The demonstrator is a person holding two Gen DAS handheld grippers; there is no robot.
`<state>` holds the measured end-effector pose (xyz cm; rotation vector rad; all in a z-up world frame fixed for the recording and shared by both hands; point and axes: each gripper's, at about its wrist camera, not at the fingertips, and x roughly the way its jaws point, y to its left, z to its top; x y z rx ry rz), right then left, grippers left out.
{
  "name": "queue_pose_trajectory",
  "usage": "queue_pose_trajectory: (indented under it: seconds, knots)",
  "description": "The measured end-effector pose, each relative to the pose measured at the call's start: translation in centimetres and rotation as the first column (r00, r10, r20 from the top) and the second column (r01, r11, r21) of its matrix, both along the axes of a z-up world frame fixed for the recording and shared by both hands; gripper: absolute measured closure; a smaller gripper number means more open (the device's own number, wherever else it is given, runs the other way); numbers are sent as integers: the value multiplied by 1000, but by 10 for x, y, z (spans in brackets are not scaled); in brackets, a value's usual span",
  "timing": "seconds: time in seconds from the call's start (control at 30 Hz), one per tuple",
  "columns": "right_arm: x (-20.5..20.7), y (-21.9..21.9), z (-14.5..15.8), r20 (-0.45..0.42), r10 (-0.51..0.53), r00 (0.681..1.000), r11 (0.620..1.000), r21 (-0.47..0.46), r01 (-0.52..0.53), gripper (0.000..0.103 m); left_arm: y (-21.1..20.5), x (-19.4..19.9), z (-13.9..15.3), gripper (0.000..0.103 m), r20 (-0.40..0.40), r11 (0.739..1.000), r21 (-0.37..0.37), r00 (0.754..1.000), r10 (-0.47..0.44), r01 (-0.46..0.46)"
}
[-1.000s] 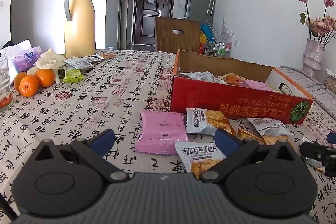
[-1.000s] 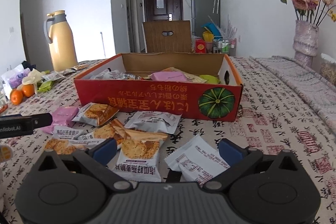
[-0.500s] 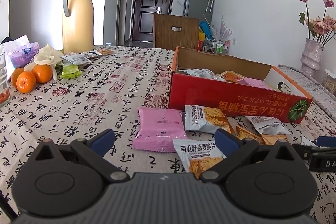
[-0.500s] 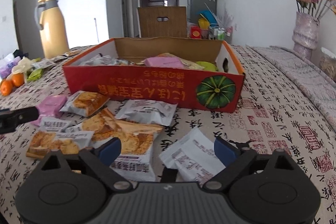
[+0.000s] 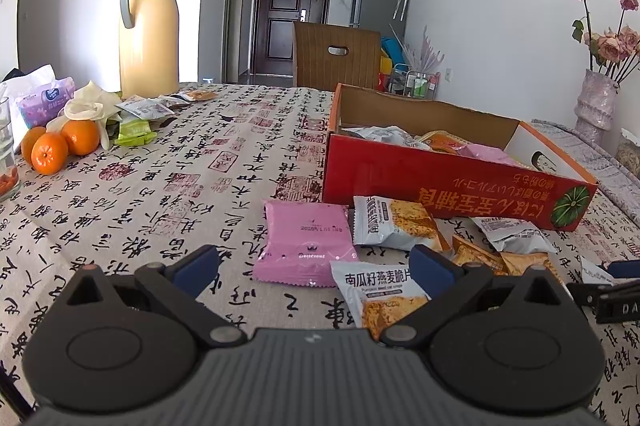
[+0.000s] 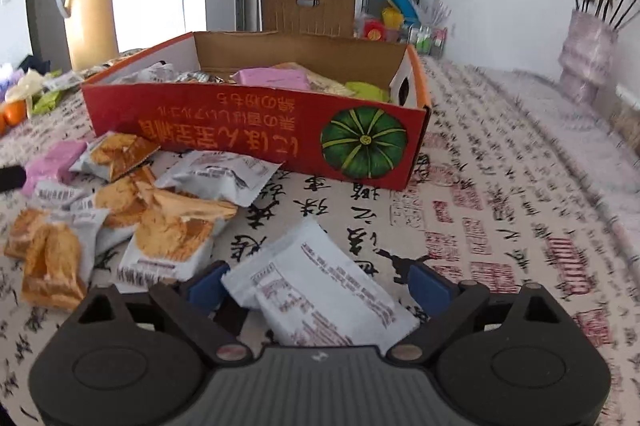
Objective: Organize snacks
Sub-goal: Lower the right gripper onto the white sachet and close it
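Observation:
A red cardboard box [image 5: 448, 186] [image 6: 256, 130] stands open on the table and holds several snack packets. Loose packets lie in front of it: a pink one [image 5: 306, 242], orange-and-white cracker packets [image 5: 396, 224] [image 6: 172, 230] and grey ones [image 6: 220, 174]. My left gripper [image 5: 316, 264] is open, low over the table, with the pink packet and a cracker packet [image 5: 380, 292] between its fingers. My right gripper [image 6: 320, 286] is open around a white packet [image 6: 320, 290] lying flat on the table.
A yellow thermos jug [image 5: 148, 26], oranges [image 5: 60, 144], tissue packs and small packets sit at the table's far left. A vase of dried roses [image 5: 596, 98] stands at the right. A wooden chair [image 5: 336, 54] is behind the table.
My right gripper has dropped and moved forward, so the white packet now lies between its open fingers. My left gripper has edged slightly forward toward the pink packet.

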<state>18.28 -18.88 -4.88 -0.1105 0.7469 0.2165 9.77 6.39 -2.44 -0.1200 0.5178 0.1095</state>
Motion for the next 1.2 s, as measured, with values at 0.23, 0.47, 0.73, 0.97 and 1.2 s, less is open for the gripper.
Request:
queue_pose_trajectory:
  seconds: [0.23, 0.47, 0.73, 0.97, 1.2]
  knots:
    - [4, 1, -1, 13, 30, 999, 998, 53, -31, 28, 0, 1, 0, 0, -6, 1000, 1, 1000, 2, -2]
    - [1, -7, 2, 36, 16, 999, 994, 105, -20, 80, 0, 1, -1, 0, -8, 1000, 1, 1000, 1, -1]
    - [-5, -8, 0, 80, -15, 997, 994, 111, 6, 98, 0, 1, -1, 0, -10, 1000, 5, 1000, 6, -6]
    - [-14, -15, 6, 153, -61, 986, 989, 140, 39, 99, 1, 0, 0, 0, -6, 1000, 9, 1000, 11, -11]
    - [-18, -22, 9, 184, -83, 979, 982, 183, 49, 99, -1, 1, 0, 0, -12, 1000, 22, 1000, 23, -23]
